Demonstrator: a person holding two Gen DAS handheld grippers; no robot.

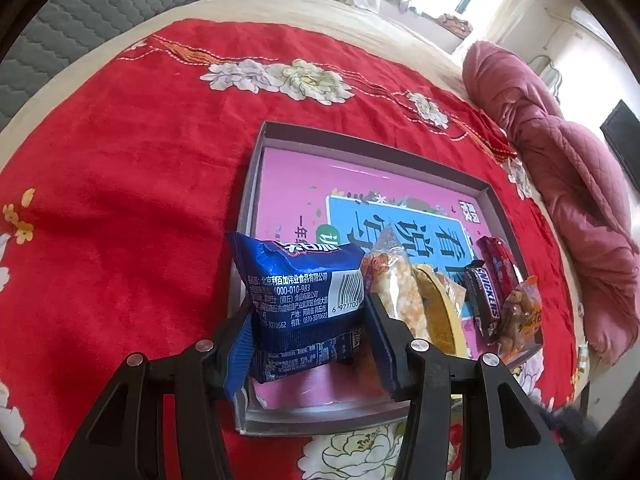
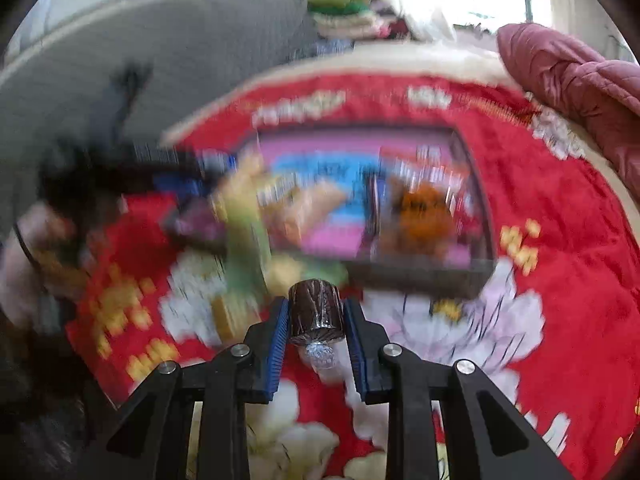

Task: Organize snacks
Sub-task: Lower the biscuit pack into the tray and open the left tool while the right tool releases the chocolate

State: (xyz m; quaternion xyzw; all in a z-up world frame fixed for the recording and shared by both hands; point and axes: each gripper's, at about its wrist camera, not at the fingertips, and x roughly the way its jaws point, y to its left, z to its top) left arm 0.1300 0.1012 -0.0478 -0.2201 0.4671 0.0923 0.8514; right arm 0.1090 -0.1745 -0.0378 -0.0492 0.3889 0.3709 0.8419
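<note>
left hand-held gripper (image 1: 308, 320) clamped, right hand-held gripper (image 2: 316, 318) clamped

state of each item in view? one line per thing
Left hand-held gripper: shut on blue snack packet, at the box's near left corner.
Right hand-held gripper: shut on brown wrapped roll, over the red blanket.
Box: open, partly filled.
Snickers bar: lying in box.

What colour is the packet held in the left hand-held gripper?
Blue packet, white print and a barcode; clearest in the left wrist view.
</note>
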